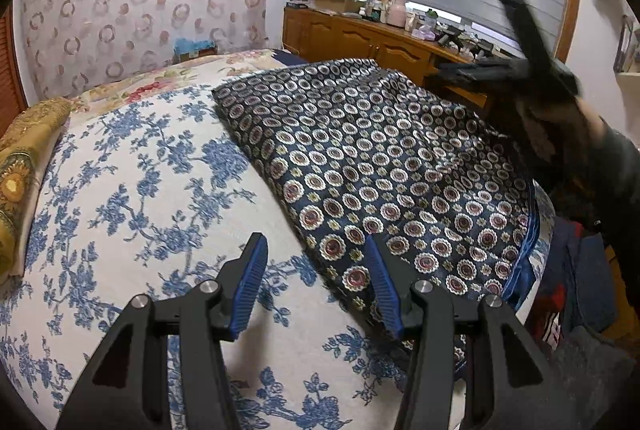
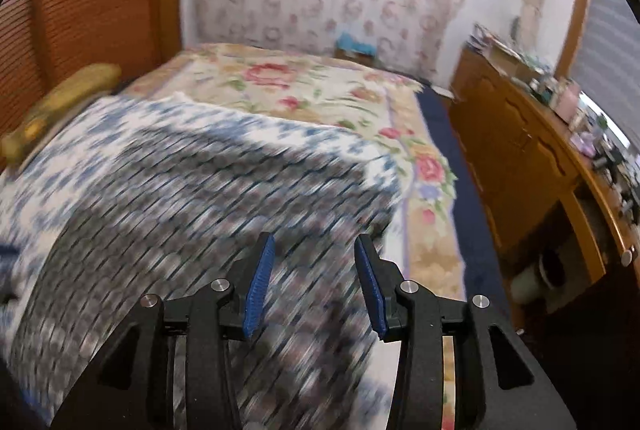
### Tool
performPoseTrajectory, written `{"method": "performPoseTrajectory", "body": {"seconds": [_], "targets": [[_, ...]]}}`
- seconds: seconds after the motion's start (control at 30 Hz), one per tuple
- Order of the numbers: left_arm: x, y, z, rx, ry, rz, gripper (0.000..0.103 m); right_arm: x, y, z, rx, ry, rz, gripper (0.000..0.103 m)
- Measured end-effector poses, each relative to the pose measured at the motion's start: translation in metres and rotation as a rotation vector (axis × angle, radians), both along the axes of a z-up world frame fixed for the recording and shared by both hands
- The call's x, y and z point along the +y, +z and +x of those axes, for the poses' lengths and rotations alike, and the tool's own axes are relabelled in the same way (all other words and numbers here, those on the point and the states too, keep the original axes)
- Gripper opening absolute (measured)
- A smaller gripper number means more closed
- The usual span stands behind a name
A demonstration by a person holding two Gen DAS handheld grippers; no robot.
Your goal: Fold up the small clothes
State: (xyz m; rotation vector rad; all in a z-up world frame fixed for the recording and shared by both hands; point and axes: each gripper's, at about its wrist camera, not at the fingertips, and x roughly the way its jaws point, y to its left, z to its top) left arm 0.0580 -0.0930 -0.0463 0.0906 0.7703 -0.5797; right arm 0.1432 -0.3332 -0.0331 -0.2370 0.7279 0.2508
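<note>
Hovering left hand-held gripper gaping empty over patterned navy garment, right hand-held gripper likewise parted

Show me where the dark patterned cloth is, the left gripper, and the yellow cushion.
dark patterned cloth (image 1: 380, 165), left wrist view, middle of its flat top.
left gripper (image 1: 316, 262), left wrist view, gap midway between the blue fingertips.
yellow cushion (image 1: 20, 165), left wrist view, its sunflower-printed side.

No readable text, label or number anywhere.
</note>
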Motion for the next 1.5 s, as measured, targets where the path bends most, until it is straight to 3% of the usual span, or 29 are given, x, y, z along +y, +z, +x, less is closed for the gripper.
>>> {"method": "performPoseTrajectory", "body": {"seconds": [0.17, 0.37, 0.53, 0.63, 0.97, 1.17, 1.23, 1.5], "targets": [[-0.005, -0.004, -0.002, 0.012, -0.007, 0.019, 0.050, 0.001, -0.023, -0.051, 0.028, 0.005, 0.004, 0.043], [-0.011, -0.009, -0.002, 0.030, -0.011, 0.042, 0.050, -0.009, -0.035, -0.081, 0.020, -0.041, 0.026, 0.043], [-0.016, -0.012, -0.005, 0.052, -0.031, 0.056, 0.050, -0.011, -0.034, -0.095, 0.016, -0.043, 0.078, 0.044], [-0.018, -0.011, -0.008, 0.064, -0.056, 0.040, 0.050, -0.008, -0.036, -0.101, 0.023, -0.039, 0.067, 0.055], [-0.018, -0.015, -0.021, 0.091, -0.093, 0.052, 0.046, -0.026, -0.053, -0.115, 0.069, -0.125, 0.047, 0.058], [-0.018, -0.015, -0.031, 0.116, -0.135, 0.025, 0.032, -0.021, -0.045, -0.117, 0.046, -0.120, 0.037, 0.058], [-0.021, -0.013, -0.030, 0.135, -0.159, 0.016, 0.004, -0.017, -0.041, -0.120, 0.036, -0.106, 0.043, 0.060], [-0.035, 0.032, -0.015, 0.039, -0.192, -0.062, 0.000, 0.006, -0.027, -0.130, 0.043, 0.005, 0.083, 0.065]]}}
